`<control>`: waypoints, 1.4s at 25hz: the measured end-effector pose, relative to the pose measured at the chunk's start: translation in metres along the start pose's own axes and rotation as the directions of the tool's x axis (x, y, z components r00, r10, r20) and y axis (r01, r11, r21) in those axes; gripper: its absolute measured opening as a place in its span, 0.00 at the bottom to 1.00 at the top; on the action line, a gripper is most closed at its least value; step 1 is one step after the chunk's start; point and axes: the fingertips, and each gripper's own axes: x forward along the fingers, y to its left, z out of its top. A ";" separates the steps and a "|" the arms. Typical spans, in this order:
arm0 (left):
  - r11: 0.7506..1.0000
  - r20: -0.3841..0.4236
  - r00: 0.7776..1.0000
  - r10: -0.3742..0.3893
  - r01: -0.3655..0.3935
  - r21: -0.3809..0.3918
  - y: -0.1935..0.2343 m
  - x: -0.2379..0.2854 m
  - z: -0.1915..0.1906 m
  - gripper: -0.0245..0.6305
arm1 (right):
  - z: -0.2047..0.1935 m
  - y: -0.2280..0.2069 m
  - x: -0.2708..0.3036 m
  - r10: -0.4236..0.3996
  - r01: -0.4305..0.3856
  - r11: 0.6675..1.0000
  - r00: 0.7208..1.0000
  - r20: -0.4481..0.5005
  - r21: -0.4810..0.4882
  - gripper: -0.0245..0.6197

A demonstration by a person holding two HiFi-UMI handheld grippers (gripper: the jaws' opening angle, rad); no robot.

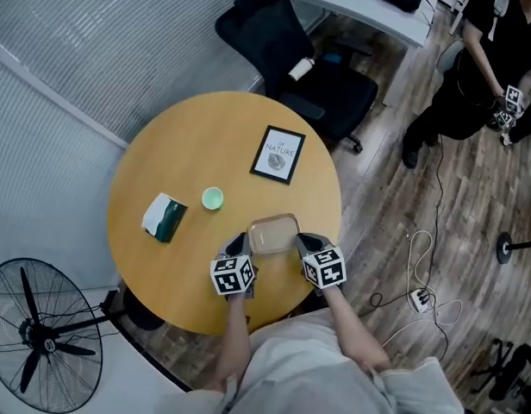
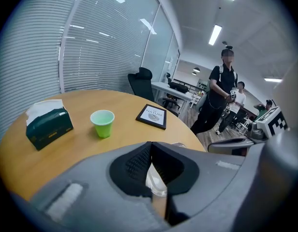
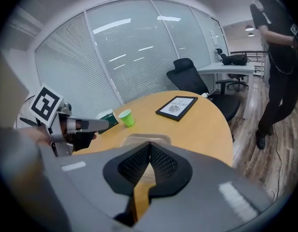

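- The left claw [image 1: 245, 245] is pinched shut on the thin rim of the plastic box [image 1: 272, 233].
- The right claw [image 1: 302, 243] looks pinched shut on the rim at the other side. So the box sits right between the two claws, on the round table [image 1: 188, 136].
- I think the box is light, thin and bendy. It could squash or slip, so the two side rims seem the best places to hold.
- A green cup [image 1: 213, 198] and a tissue box [image 1: 165, 217] stand ahead of the left claw, a bit to its left.
- A picture frame [image 1: 278, 153] lies further ahead of the right claw.
- The table edge is close behind both claws. The open room is ahead, between cup and frame.
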 end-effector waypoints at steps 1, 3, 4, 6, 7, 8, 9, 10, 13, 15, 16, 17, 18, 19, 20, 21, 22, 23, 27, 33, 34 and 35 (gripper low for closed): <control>1.000 -0.012 1.000 0.002 -0.002 -0.002 0.001 0.001 -0.004 0.04 | -0.002 -0.001 0.002 0.000 0.000 1.000 1.000 -0.007 0.004 0.03; 1.000 -0.033 0.999 0.002 -0.003 -0.006 0.003 0.006 -0.011 0.04 | -0.005 -0.004 0.007 -0.002 0.002 1.000 1.000 -0.019 0.011 0.08; 1.000 -0.042 0.999 0.002 -0.002 -0.012 0.003 0.008 -0.015 0.06 | -0.006 -0.006 0.010 -0.004 0.004 1.000 1.000 -0.024 0.012 0.09; 1.000 -0.060 0.998 0.001 -0.003 -0.024 0.005 0.013 -0.021 0.07 | -0.009 -0.009 0.013 -0.006 0.007 1.000 0.999 -0.034 0.015 0.13; 1.000 -0.068 0.998 0.001 -0.003 -0.030 0.005 0.015 -0.024 0.08 | -0.011 -0.011 0.015 -0.006 0.007 1.000 0.999 -0.038 0.018 0.15; 0.999 -0.076 0.997 0.002 -0.004 -0.033 0.006 0.017 -0.026 0.10 | -0.012 -0.012 0.016 -0.005 0.006 1.000 0.999 -0.043 0.023 0.17; 0.999 -0.084 0.996 0.002 -0.005 -0.037 0.006 0.018 -0.029 0.12 | -0.015 -0.012 0.017 -0.005 0.007 1.000 0.999 -0.048 0.028 0.18; 0.999 -0.091 0.996 0.000 -0.004 -0.040 0.006 0.020 -0.031 0.14 | -0.017 -0.013 0.018 -0.006 0.008 0.999 0.999 -0.052 0.033 0.20; 0.999 -0.109 0.994 -0.015 0.009 -0.048 0.003 0.028 -0.037 0.26 | -0.023 -0.016 0.023 -0.007 0.010 0.999 0.998 -0.063 0.046 0.28; 0.998 -0.120 0.993 -0.015 0.008 -0.057 0.002 0.033 -0.042 0.38 | -0.025 -0.018 0.026 -0.007 0.011 0.999 0.998 -0.066 0.052 0.33; 0.998 -0.126 0.992 -0.012 0.004 -0.064 0.002 0.034 -0.045 0.41 | -0.025 -0.019 0.027 -0.007 0.010 0.998 0.998 -0.068 0.054 0.35; 0.997 -0.133 0.991 -0.012 0.003 -0.073 0.002 0.035 -0.048 0.43 | -0.026 -0.019 0.028 -0.005 0.009 0.998 0.997 -0.071 0.055 0.37; 0.997 -0.139 0.990 -0.016 0.005 -0.083 0.001 0.036 -0.052 0.45 | -0.028 -0.019 0.029 -0.004 0.008 0.998 0.997 -0.075 0.056 0.39; 0.995 -0.145 0.989 -0.023 0.009 -0.095 0.000 0.037 -0.055 0.45 | -0.029 -0.019 0.030 -0.002 0.006 0.998 0.997 -0.080 0.055 0.39; 0.994 -0.149 0.988 -0.029 0.013 -0.105 -0.001 0.038 -0.058 0.45 | -0.031 -0.019 0.030 0.000 0.004 0.998 0.996 -0.084 0.056 0.40; 0.993 -0.152 0.988 -0.030 0.013 -0.115 -0.002 0.038 -0.061 0.45 | -0.033 -0.019 0.031 0.003 0.002 0.998 0.996 -0.088 0.058 0.40; 0.993 -0.156 0.987 -0.028 0.009 -0.121 -0.004 0.038 -0.064 0.45 | -0.034 -0.019 0.031 0.005 0.000 0.998 0.996 -0.091 0.061 0.40; 0.992 -0.159 0.987 -0.023 0.003 -0.125 -0.004 0.038 -0.066 0.45 | -0.035 -0.019 0.031 0.007 -0.001 0.998 0.996 -0.093 0.064 0.40; 0.991 -0.178 0.984 -0.003 -0.021 -0.133 -0.005 0.039 -0.072 0.45 | -0.036 -0.019 0.034 0.019 -0.012 0.997 0.995 -0.095 0.071 0.40; 0.990 -0.188 0.982 -0.008 -0.019 -0.139 -0.013 0.041 -0.078 0.45 | -0.043 -0.016 0.036 0.035 -0.028 0.998 0.992 -0.120 0.063 0.40; 0.990 -0.188 0.982 -0.007 -0.020 -0.140 -0.013 0.040 -0.078 0.45 | -0.043 -0.014 0.036 0.037 -0.030 0.998 0.992 -0.120 0.059 0.40; 0.990 -0.187 0.982 -0.005 -0.022 -0.141 -0.013 0.040 -0.079 0.45 | -0.043 -0.012 0.036 0.038 -0.031 0.998 0.992 -0.119 0.055 0.40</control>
